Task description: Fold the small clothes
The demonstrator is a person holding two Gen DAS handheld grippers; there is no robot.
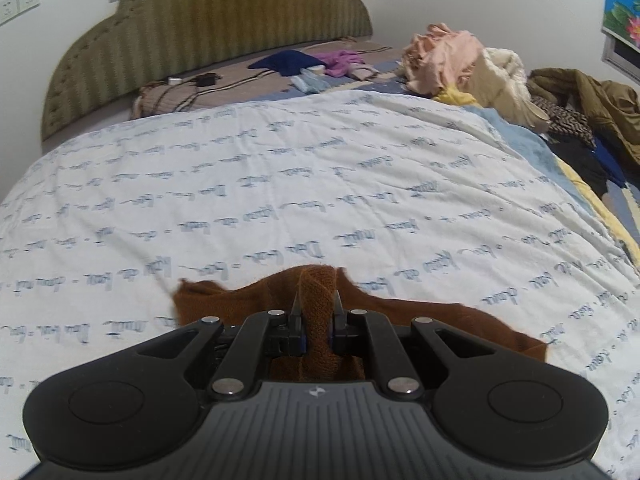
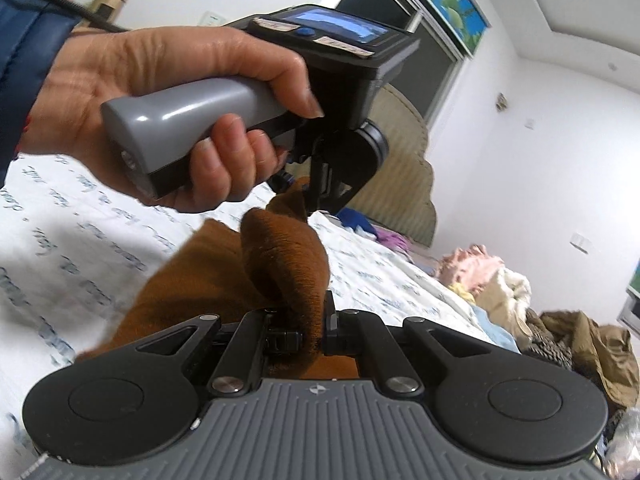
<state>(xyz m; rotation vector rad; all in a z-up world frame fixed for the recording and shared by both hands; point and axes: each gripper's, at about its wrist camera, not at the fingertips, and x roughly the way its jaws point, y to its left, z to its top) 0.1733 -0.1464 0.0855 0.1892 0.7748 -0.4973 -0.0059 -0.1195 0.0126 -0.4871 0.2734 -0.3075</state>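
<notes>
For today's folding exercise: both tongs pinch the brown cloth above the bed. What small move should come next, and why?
Probably carry the brown cloth forward and lay it flat on the white quilt: left tongs and right tongs each pinch a bunched edge.

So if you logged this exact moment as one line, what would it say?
task: fold small clothes | left gripper: shut on brown cloth | right gripper: shut on brown cloth | cloth lifted over white quilt | fold not finished
</notes>
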